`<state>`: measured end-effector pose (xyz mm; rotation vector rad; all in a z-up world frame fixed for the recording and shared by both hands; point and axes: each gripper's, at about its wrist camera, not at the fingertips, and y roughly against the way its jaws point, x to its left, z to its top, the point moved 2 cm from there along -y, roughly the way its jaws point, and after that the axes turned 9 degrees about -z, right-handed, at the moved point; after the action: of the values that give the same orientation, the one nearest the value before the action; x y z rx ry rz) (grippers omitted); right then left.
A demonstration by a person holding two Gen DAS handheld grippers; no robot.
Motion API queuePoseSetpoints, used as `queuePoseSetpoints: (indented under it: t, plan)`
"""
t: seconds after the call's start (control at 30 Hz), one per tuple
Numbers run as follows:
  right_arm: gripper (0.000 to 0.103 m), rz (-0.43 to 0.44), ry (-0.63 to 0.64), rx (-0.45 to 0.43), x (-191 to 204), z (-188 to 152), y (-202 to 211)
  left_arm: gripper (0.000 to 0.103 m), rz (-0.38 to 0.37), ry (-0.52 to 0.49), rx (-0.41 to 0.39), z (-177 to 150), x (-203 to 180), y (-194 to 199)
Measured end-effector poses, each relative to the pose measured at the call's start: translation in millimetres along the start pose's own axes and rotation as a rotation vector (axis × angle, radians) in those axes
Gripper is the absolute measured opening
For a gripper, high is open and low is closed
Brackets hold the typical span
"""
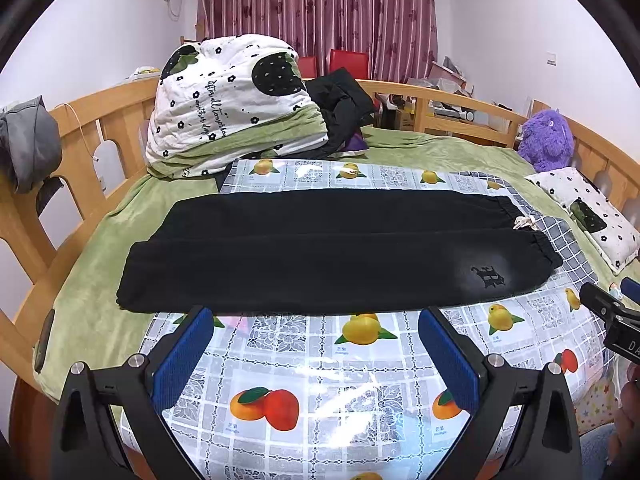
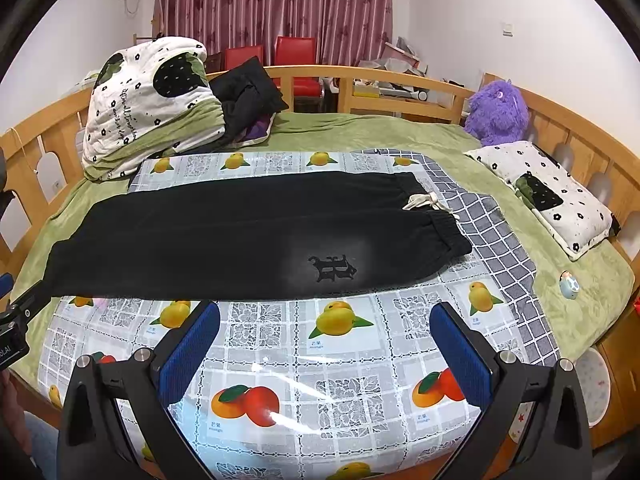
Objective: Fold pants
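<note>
Black pants (image 1: 320, 248) lie flat across a fruit-print plastic sheet (image 1: 312, 364) on the bed, legs side by side, waistband with a white drawstring (image 1: 526, 223) to the right, cuffs to the left. They also show in the right wrist view (image 2: 240, 236), with a logo (image 2: 332, 268) near the waist. My left gripper (image 1: 316, 322) is open and empty, just short of the pants' near edge. My right gripper (image 2: 324, 316) is open and empty, near the near edge below the logo.
A folded quilt (image 1: 232, 104) and dark clothes (image 1: 344, 104) sit at the back left. A purple plush toy (image 2: 498, 110) and a pillow (image 2: 548, 192) lie at the right. A small figurine (image 2: 568, 284) rests on the green blanket. Wooden rails (image 1: 80, 140) ring the bed.
</note>
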<state>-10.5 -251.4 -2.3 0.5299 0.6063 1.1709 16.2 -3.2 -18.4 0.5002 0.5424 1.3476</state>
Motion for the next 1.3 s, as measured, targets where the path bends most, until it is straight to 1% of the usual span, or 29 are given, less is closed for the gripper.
queuePoseSetpoints:
  t: [0.87, 1.1, 1.23, 1.3]
  plan:
    - [0.103, 0.002, 0.005, 0.006, -1.9, -0.5, -2.7, 0.103, -0.014, 0.006, -0.002, 1.3, 1.6, 0.4]
    - [0.103, -0.005, 0.011, 0.007, -2.7, -1.4, -3.5, 0.103, -0.031, 0.02, 0.001, -0.7, 1.9, 0.4]
    - [0.103, 0.016, -0.004, 0.01, -3.3, -1.0, -5.4, 0.103, -0.05, 0.028, -0.002, -0.8, 0.7, -0.6]
    - [0.103, 0.029, -0.015, 0.01, -4.3, -0.4, -6.0, 0.103, -0.044, 0.031, -0.002, -1.1, 3.2, -2.7]
